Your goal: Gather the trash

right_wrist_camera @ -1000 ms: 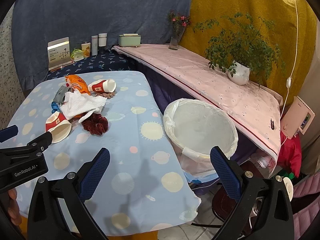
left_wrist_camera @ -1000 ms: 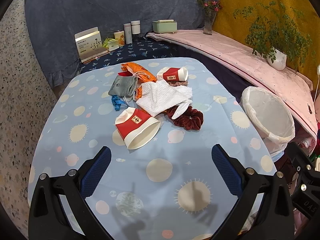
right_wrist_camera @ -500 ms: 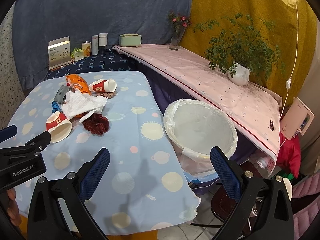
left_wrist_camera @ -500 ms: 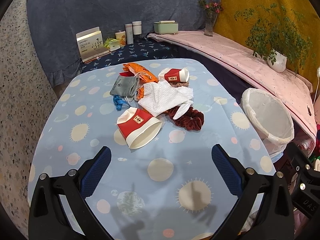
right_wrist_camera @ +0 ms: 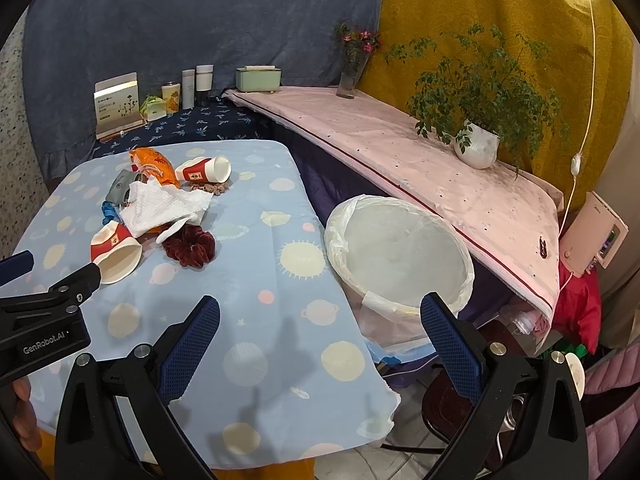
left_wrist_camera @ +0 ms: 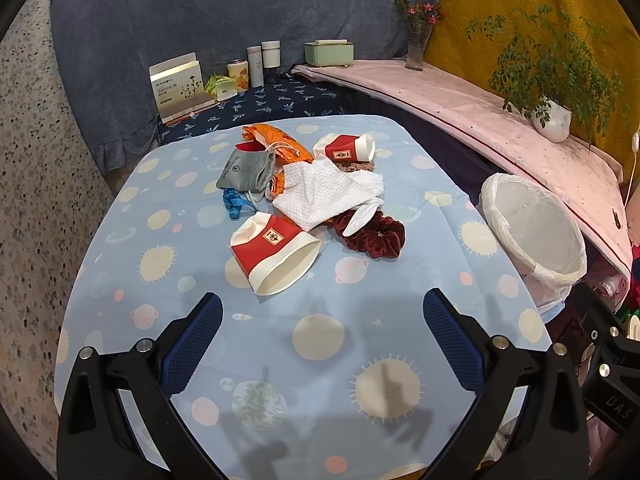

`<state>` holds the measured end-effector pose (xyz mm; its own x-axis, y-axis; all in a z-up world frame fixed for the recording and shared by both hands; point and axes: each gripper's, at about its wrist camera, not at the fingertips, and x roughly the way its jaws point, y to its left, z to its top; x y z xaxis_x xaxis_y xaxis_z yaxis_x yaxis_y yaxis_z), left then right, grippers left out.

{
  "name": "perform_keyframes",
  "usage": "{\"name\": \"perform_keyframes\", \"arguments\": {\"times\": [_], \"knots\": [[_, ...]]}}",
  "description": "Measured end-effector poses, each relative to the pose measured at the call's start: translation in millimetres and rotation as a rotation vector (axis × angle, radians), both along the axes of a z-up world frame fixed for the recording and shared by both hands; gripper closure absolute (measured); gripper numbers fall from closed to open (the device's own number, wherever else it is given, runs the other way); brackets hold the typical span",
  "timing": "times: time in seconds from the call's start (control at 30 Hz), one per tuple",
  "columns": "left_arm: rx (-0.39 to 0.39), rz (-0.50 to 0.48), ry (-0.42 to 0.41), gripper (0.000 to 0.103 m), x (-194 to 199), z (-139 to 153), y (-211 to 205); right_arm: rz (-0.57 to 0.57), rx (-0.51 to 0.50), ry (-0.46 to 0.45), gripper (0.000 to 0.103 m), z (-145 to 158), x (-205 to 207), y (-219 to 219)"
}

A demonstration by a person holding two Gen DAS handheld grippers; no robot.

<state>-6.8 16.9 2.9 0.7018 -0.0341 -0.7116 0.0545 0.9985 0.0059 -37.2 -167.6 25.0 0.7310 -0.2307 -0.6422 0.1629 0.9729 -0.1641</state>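
Observation:
A pile of trash lies mid-table: a crushed red-and-white paper cup (left_wrist_camera: 274,254) (right_wrist_camera: 114,248) nearest me, a white paper towel (left_wrist_camera: 326,194) (right_wrist_camera: 160,204), a second red cup (left_wrist_camera: 348,148) (right_wrist_camera: 204,170) on its side, an orange snack bag (left_wrist_camera: 276,140) (right_wrist_camera: 154,160). A grey pouch (left_wrist_camera: 248,170), a blue strap (left_wrist_camera: 232,204) and a dark red scrunchie (left_wrist_camera: 374,236) (right_wrist_camera: 190,246) lie among them. A white-lined bin (left_wrist_camera: 532,228) (right_wrist_camera: 396,252) stands right of the table. My left gripper (left_wrist_camera: 322,324) is open, just short of the near cup. My right gripper (right_wrist_camera: 320,326) is open and empty over the table's right edge.
The table wears a light blue planet-print cloth (left_wrist_camera: 320,344). A pink-covered shelf (right_wrist_camera: 400,140) with a potted plant (right_wrist_camera: 478,140) and flower vase (right_wrist_camera: 352,68) runs behind the bin. Boxes and jars (left_wrist_camera: 224,76) stand on the dark shelf beyond the table.
Both views have shifted very slightly; the left gripper has edged a little toward the trash pile. Nothing on the table has moved.

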Motion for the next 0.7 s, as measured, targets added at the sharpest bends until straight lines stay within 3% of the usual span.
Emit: {"name": "perform_keyframes", "arguments": {"times": [0.7], "knots": [[0.002,-0.002,0.001,0.007,-0.7,-0.4,-1.0,-0.002,0.002,-0.005,0.007,-0.6,-1.3,-2.1]]}}
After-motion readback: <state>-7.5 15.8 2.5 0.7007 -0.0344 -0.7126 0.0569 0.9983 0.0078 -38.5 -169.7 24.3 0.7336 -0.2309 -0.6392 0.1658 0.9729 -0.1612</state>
